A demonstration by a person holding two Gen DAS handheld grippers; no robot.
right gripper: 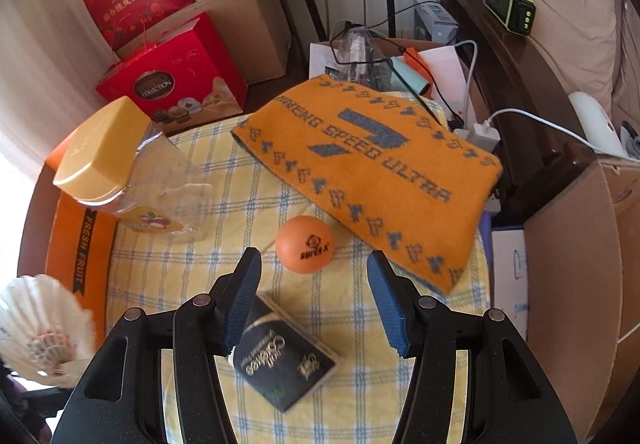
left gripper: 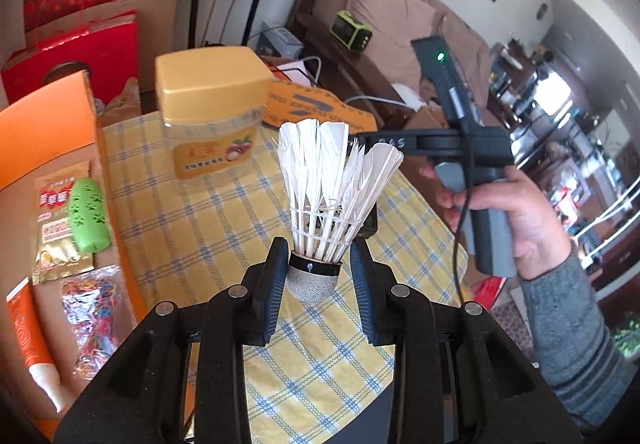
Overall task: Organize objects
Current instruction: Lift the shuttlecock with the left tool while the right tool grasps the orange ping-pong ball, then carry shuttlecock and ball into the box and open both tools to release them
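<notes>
A white feather shuttlecock [left gripper: 328,187] stands upright off the table, and my left gripper [left gripper: 320,280] is shut on its cork base. The shuttlecock [right gripper: 40,328] also shows at the lower left of the right wrist view. My right gripper [right gripper: 314,264] is open and empty, pointing down at the yellow checked tablecloth [right gripper: 200,256]. An orange ball [right gripper: 305,244] lies just beyond its fingertips. A small black box [right gripper: 280,360] lies under its left finger. A hand [left gripper: 516,211] holds the right gripper at the right of the left wrist view.
A clear jar with a yellow lid [left gripper: 212,95] stands at the back left of the table. An orange box [left gripper: 48,123] on the left holds a green case [left gripper: 88,219], a sachet, a bag of rubber bands [left gripper: 96,304] and a tube. An orange towel [right gripper: 368,171] lies at the back right.
</notes>
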